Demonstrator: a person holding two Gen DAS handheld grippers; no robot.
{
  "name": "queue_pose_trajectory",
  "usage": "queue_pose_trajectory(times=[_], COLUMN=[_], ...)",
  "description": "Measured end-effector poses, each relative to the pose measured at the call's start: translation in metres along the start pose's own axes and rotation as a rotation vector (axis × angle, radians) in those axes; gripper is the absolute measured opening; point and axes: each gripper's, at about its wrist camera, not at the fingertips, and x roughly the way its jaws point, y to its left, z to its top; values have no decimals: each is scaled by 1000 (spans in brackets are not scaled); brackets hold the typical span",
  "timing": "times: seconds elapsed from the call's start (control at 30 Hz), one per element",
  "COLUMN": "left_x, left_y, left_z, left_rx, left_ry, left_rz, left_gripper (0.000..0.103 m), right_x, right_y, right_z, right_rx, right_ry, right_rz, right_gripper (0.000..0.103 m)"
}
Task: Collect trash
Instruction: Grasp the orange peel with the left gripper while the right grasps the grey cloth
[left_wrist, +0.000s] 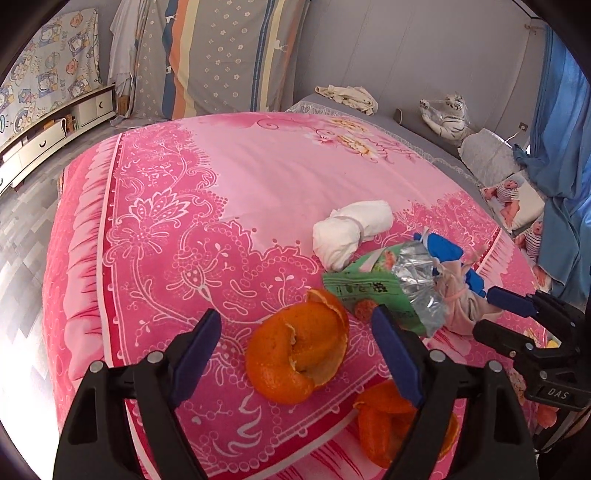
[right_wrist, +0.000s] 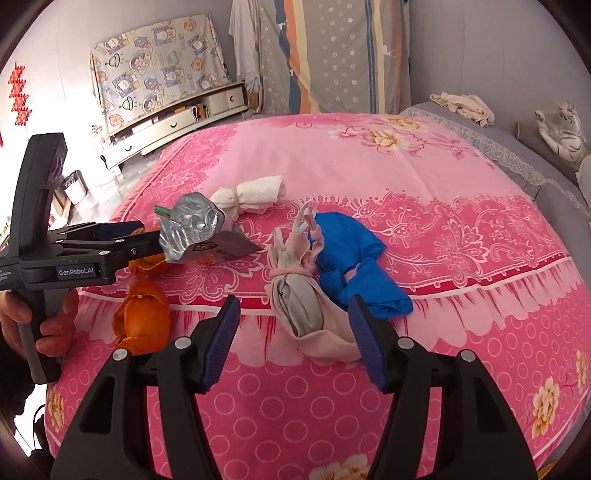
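Trash lies on a pink bed cover (left_wrist: 258, 177). My left gripper (left_wrist: 295, 354) is open around a large orange peel (left_wrist: 295, 350); a second peel (left_wrist: 391, 424) lies at the bed edge below. A torn green and silver snack bag (left_wrist: 388, 288), a tied white tissue bundle (left_wrist: 351, 232), a beige cloth bundle (left_wrist: 461, 299) and a blue glove (left_wrist: 447, 254) lie beyond. My right gripper (right_wrist: 291, 339) is open around the near end of the beige cloth bundle (right_wrist: 299, 295), beside the blue glove (right_wrist: 354, 258). The snack bag (right_wrist: 195, 229), tissue bundle (right_wrist: 255, 195) and second peel (right_wrist: 140, 317) show there too.
A low white drawer cabinet (right_wrist: 173, 122) stands by the far wall across a grey floor (left_wrist: 22, 229). Hanging bedsheets (left_wrist: 221, 55) cover the back wall. A grey couch with a toy tiger (left_wrist: 447, 118) and blue curtains (left_wrist: 561, 110) are to the right.
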Motion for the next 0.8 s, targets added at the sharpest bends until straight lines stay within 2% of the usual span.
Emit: queue_pose_trajectory(times=[0.17,0.43,0.53,0.67,0.8], left_x=[8,17,20,24,22], left_y=[-1,-1,-3,-5,-4], left_z=[0,1,2,3,4], left_rx=[3,15,21,25,15], left_ry=[26,47,55,62,53], left_rz=[-1,8,14,26,20], left_gripper=[67,59,51,38,33], right_x=[15,37,42,47,45], right_y=[-1,-7,-7,-9,-14], right_z=[3,3,2,2,3], right_rx=[-9,3,8,19,46], right_ry=[31,88,103,117,109], right_rz=[-9,-23,-31,-45,-32], right_gripper=[50,46,42,33,25])
